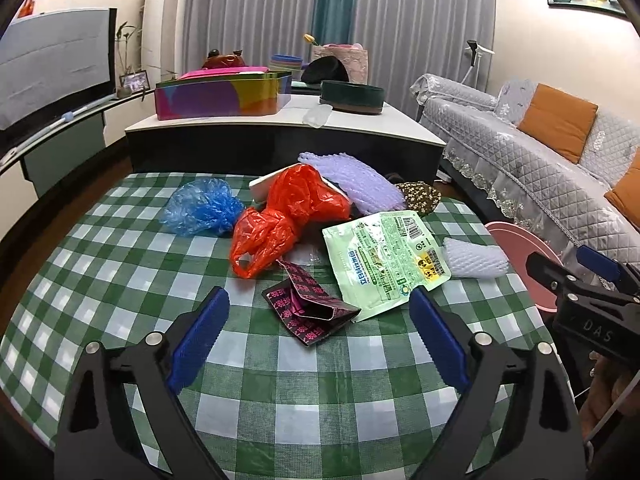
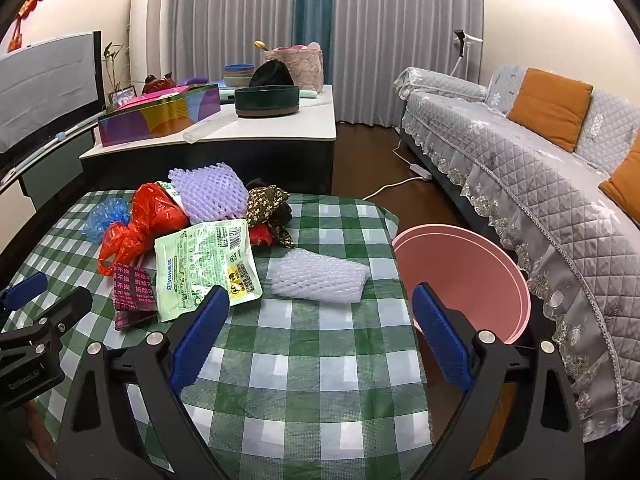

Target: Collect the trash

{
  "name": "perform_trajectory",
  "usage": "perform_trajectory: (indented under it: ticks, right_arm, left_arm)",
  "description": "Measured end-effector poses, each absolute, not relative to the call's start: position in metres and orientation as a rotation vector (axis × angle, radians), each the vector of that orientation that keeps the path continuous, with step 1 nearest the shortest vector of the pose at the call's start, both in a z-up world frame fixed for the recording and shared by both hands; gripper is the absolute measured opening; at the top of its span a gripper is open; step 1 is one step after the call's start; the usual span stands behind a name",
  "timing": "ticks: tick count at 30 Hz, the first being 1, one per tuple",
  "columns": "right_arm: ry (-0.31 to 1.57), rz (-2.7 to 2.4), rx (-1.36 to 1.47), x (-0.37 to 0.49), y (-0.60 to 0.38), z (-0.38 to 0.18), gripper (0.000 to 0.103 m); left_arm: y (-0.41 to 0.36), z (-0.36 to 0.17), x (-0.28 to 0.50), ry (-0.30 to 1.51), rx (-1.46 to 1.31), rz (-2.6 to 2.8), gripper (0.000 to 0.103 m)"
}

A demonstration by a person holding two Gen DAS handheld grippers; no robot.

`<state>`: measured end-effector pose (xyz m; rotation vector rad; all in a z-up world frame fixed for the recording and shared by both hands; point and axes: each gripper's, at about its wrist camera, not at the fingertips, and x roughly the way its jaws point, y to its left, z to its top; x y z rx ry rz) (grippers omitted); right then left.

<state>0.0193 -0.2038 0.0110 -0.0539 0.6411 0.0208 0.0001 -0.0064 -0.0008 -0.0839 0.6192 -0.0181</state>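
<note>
Both the left gripper point(image 1: 320, 308) and the right gripper point(image 2: 320, 304) stand wide and hold nothing; the trash, a green packet point(image 1: 384, 256) and a red bag point(image 1: 288, 216), lies on the checked table point(image 1: 120, 264) beside a pink bucket point(image 2: 472, 276)

Both grippers tilted downward, side by side, nothing between the fingers. Left gripper point(image 1: 320, 336): jaws wide apart, blue pads point(image 1: 198, 340) clear of everything. Right gripper point(image 2: 320, 336): same, jaws spread wide, pads point(image 2: 442, 340) free. A hand point(image 1: 612, 396) grips the right gripper's handle from below.
</note>
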Motion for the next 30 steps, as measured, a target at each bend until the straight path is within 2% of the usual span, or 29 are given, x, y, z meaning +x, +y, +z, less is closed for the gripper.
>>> perform_trajectory:
  ticks: [30]
  right_arm:
    - [0.638,0.023,-0.064,0.0181,-0.2018,0.0108,0.088]
  left_arm:
    - [-0.0111,-0.0007,0.0009,0.617,-0.075,-0.028,0.088]
